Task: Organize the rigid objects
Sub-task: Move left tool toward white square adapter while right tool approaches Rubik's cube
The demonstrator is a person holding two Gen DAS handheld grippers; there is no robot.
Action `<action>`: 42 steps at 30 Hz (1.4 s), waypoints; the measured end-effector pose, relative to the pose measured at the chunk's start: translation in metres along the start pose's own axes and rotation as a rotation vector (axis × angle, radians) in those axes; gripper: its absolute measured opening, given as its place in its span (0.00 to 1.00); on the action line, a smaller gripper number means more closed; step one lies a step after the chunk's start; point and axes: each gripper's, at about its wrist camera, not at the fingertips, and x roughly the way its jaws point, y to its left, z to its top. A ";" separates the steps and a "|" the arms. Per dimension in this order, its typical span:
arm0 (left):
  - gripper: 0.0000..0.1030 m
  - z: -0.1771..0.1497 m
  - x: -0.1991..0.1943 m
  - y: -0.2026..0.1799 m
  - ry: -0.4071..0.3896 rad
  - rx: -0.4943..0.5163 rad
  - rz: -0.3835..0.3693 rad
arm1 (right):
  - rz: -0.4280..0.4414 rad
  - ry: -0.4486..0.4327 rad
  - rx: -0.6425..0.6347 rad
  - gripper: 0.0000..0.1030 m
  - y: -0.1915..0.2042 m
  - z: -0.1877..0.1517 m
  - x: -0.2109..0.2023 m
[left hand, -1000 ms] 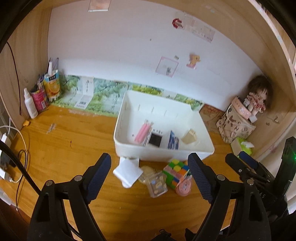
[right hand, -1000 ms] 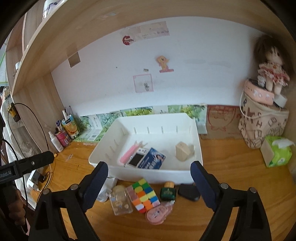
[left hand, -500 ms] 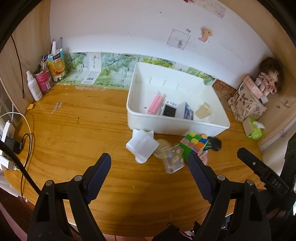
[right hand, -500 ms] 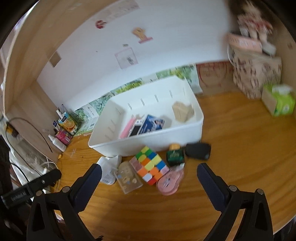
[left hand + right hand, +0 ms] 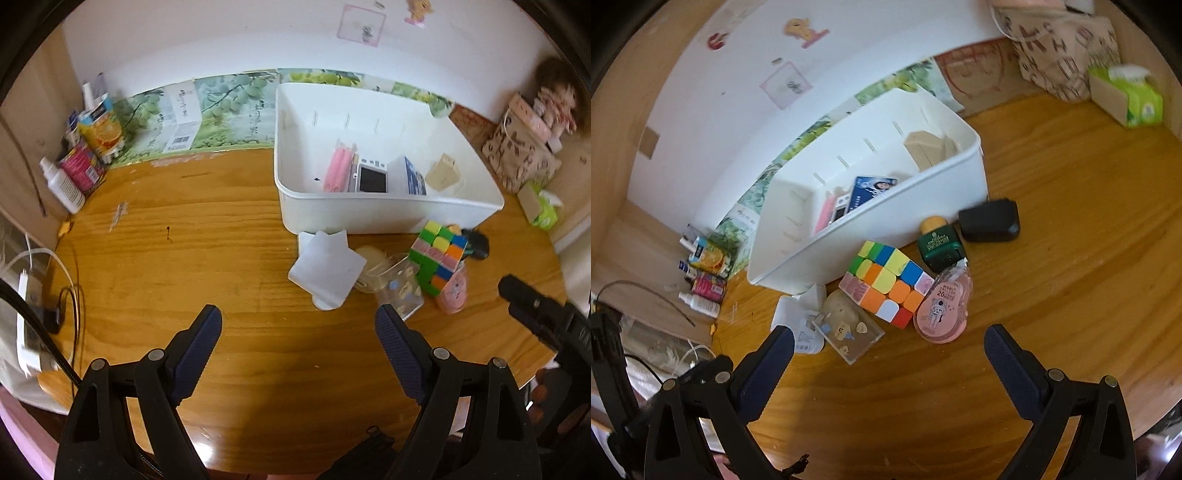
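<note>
Right wrist view: right gripper (image 5: 888,354) spread wide, gripping nothing, above wooden desk (image 5: 1052,258). Just beyond, clear case (image 5: 849,334), pink tape dispenser (image 5: 942,306), colour cube (image 5: 886,282), green bottle (image 5: 940,242), black case (image 5: 990,220). Farther, white bin (image 5: 871,218). Left wrist view: left gripper (image 5: 299,328) likewise spread, empty.

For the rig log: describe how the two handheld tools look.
Both match. The left tool has two matte black plastic arms with silver rivets and dark navy, dimpled rubber pads. The right tool looks the same, with identical textured navy pads. A black cable runs beside the left one. No sleeves show.
</note>
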 end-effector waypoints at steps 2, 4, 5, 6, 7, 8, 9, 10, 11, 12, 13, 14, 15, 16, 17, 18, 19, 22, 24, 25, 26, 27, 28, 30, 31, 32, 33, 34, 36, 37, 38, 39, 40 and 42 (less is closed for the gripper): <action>0.85 0.004 0.005 0.000 0.006 0.024 -0.001 | 0.011 0.001 0.039 1.00 -0.002 0.001 0.006; 0.84 0.008 0.010 0.001 0.011 0.050 -0.006 | 0.027 0.000 0.067 1.00 -0.002 0.002 0.011; 0.85 0.010 0.012 0.000 0.014 0.061 -0.006 | 0.040 -0.001 0.080 1.00 -0.002 0.003 0.015; 0.85 0.012 0.015 0.000 0.020 0.079 -0.009 | 0.045 -0.001 0.086 1.00 -0.002 0.003 0.017; 0.85 0.014 0.018 -0.001 0.025 0.091 -0.011 | 0.050 -0.002 0.095 1.00 -0.001 0.004 0.020; 0.85 0.016 0.021 -0.002 0.031 0.105 -0.013 | 0.056 -0.002 0.106 1.00 -0.001 0.006 0.023; 0.85 0.019 0.025 -0.003 0.038 0.123 -0.013 | 0.059 -0.002 0.113 1.00 -0.001 0.007 0.025; 0.85 0.020 0.027 -0.005 0.045 0.135 -0.015 | 0.066 -0.001 0.122 1.00 -0.001 0.008 0.028; 0.85 0.022 0.030 -0.007 0.051 0.148 -0.017 | 0.074 0.000 0.133 1.00 -0.001 0.010 0.031; 0.85 0.024 0.033 -0.008 0.058 0.160 -0.020 | 0.076 0.001 0.141 1.00 -0.002 0.012 0.033; 0.85 0.026 0.036 -0.010 0.067 0.174 -0.024 | 0.080 0.002 0.150 1.00 -0.002 0.014 0.036; 0.85 0.027 0.039 -0.012 0.075 0.186 -0.026 | 0.083 0.003 0.159 1.00 -0.003 0.016 0.038; 0.85 0.030 0.042 -0.015 0.084 0.203 -0.031 | 0.086 0.004 0.167 1.00 -0.004 0.018 0.041; 0.85 0.031 0.045 -0.016 0.089 0.211 -0.034 | 0.088 0.005 0.171 1.00 -0.004 0.019 0.042; 0.85 0.033 0.048 -0.017 0.096 0.219 -0.039 | 0.090 0.009 0.176 1.00 -0.004 0.021 0.045; 0.85 0.034 0.051 -0.018 0.104 0.226 -0.044 | 0.092 0.011 0.180 1.00 -0.004 0.022 0.048; 0.85 0.036 0.055 -0.020 0.114 0.232 -0.049 | 0.095 0.014 0.184 0.99 -0.005 0.023 0.050; 0.84 0.038 0.065 -0.023 0.143 0.243 -0.056 | 0.096 0.026 0.194 0.98 -0.007 0.027 0.056; 0.84 0.039 0.071 -0.024 0.160 0.247 -0.061 | 0.101 0.041 0.204 0.98 -0.008 0.028 0.061; 0.84 0.040 0.073 -0.025 0.165 0.247 -0.063 | 0.102 0.048 0.209 0.98 -0.009 0.028 0.063; 0.84 0.040 0.075 -0.025 0.171 0.248 -0.064 | 0.104 0.056 0.214 0.98 -0.009 0.028 0.066; 0.84 0.040 0.078 -0.025 0.176 0.249 -0.064 | 0.106 0.059 0.217 0.97 -0.010 0.027 0.066; 0.85 0.041 0.080 -0.025 0.182 0.251 -0.063 | 0.108 0.065 0.220 0.95 -0.010 0.027 0.068; 0.85 0.041 0.085 -0.024 0.194 0.250 -0.069 | 0.110 0.079 0.229 0.95 -0.011 0.027 0.072; 0.85 0.042 0.086 -0.024 0.197 0.249 -0.073 | 0.112 0.086 0.231 0.95 -0.011 0.027 0.074; 0.84 0.041 0.087 -0.023 0.201 0.248 -0.078 | 0.114 0.096 0.234 0.95 -0.011 0.027 0.077; 0.84 0.042 0.089 -0.023 0.206 0.247 -0.081 | 0.114 0.100 0.235 0.95 -0.010 0.026 0.078; 0.84 0.042 0.091 -0.022 0.211 0.246 -0.083 | 0.113 0.105 0.237 0.95 -0.010 0.026 0.079; 0.84 0.041 0.094 -0.021 0.217 0.244 -0.087 | 0.113 0.108 0.233 0.94 -0.009 0.027 0.081; 0.84 0.041 0.095 -0.021 0.221 0.241 -0.091 | 0.110 0.110 0.229 0.93 -0.008 0.027 0.081; 0.84 0.041 0.096 -0.021 0.223 0.239 -0.094 | 0.107 0.112 0.225 0.93 -0.006 0.027 0.082; 0.84 0.042 0.098 -0.020 0.225 0.236 -0.098 | 0.106 0.114 0.222 0.93 -0.005 0.028 0.083; 0.84 0.042 0.099 -0.020 0.226 0.234 -0.101 | 0.102 0.117 0.217 0.93 -0.003 0.028 0.084; 0.84 0.043 0.101 -0.019 0.229 0.229 -0.109 | 0.089 0.124 0.200 0.93 0.001 0.029 0.086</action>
